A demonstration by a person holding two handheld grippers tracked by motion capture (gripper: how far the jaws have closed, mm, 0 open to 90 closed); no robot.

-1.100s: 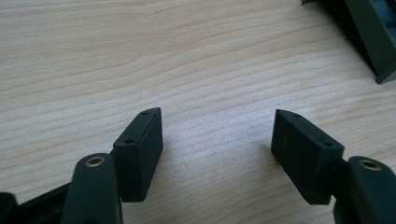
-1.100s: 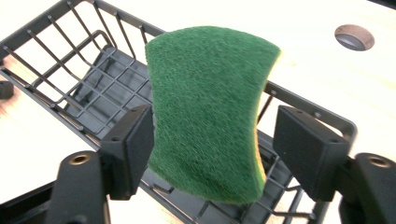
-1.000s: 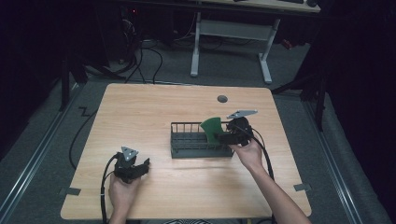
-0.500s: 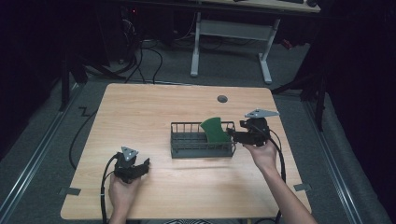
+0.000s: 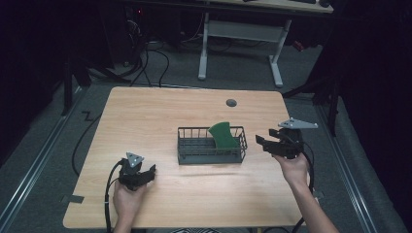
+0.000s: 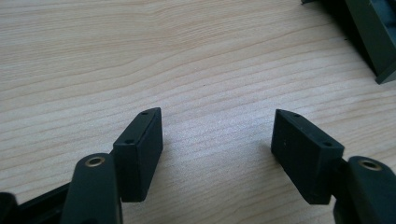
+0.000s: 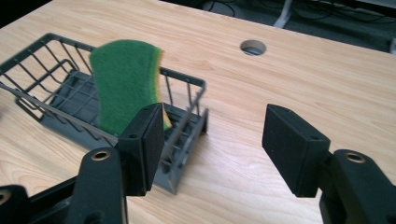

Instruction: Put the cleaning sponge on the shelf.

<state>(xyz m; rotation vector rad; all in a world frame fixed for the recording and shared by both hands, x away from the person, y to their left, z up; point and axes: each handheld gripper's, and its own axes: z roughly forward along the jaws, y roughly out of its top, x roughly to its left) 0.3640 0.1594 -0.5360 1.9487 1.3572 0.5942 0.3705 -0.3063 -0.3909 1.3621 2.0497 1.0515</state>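
Note:
A dark wire basket (image 5: 194, 158) stands mid-table. A green sponge (image 5: 223, 136) with a yellow edge leans upright in its right end, topping the rim. My right gripper (image 5: 260, 141) hovers to the right of the basket, clear of it, and points at it. Its jaws are open and have just been closing a little, with nothing between them. From the right gripper view (image 7: 212, 135) the sponge (image 7: 123, 84) and the basket (image 7: 46, 112) lie ahead on the left. My left gripper (image 5: 151, 170) rests low at the front left, open over bare wood (image 6: 217, 135).
The wooden table (image 5: 145, 111) has a round cable hole (image 5: 231, 102) behind the basket. A corner of the basket (image 6: 373, 37) shows at the upper right of the left gripper view. Cables trail off both grippers, and a desk frame (image 5: 204, 48) stands beyond the table.
My right gripper has drawn back to the right, away from the basket, and risen slightly. The sponge stays leaning in the basket. The left gripper has not moved.

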